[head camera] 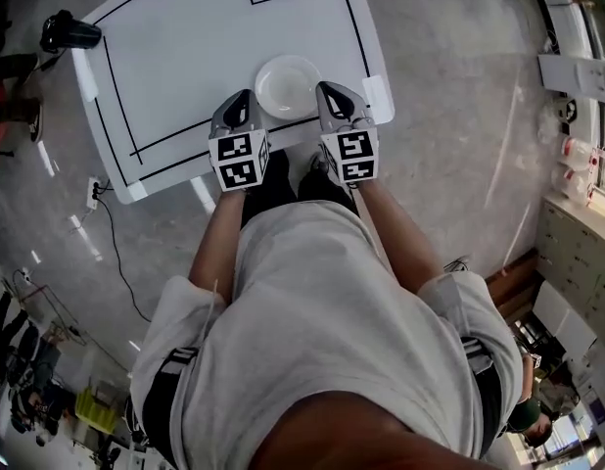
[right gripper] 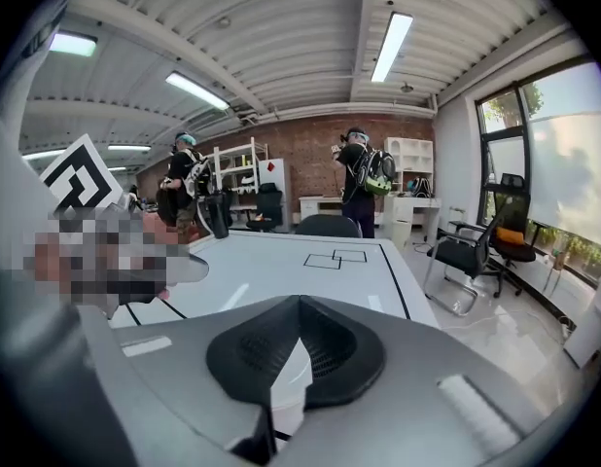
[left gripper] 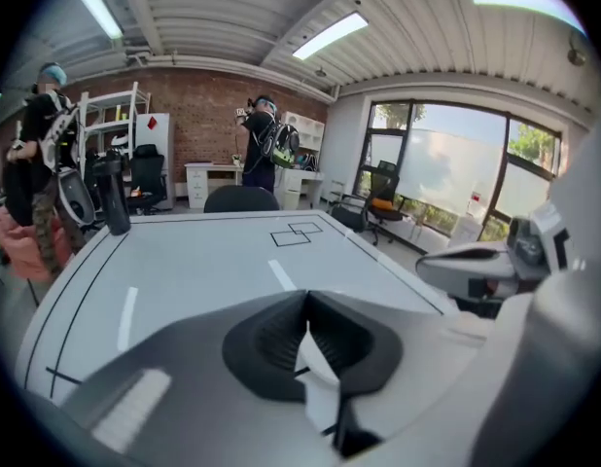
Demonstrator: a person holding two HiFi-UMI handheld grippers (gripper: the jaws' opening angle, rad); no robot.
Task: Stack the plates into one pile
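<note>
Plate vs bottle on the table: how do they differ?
Colour: the plate is white, the bottle black.
Pose: the plate lies flat and low; the bottle stands upright and tall.
Place: the plate sits by the near edge of the table, in front of the person; the bottle stands at its far left corner.
Shared: both rest on the table, and neither is held.

Grey T-shirt (head camera: 322, 302); grey left tongs (head camera: 246, 96) and right tongs (head camera: 327, 88) carry black-white marker cubes (head camera: 239, 160).

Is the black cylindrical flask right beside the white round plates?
No: the flask stands at the white table's far left corner, away from the plates.
</note>
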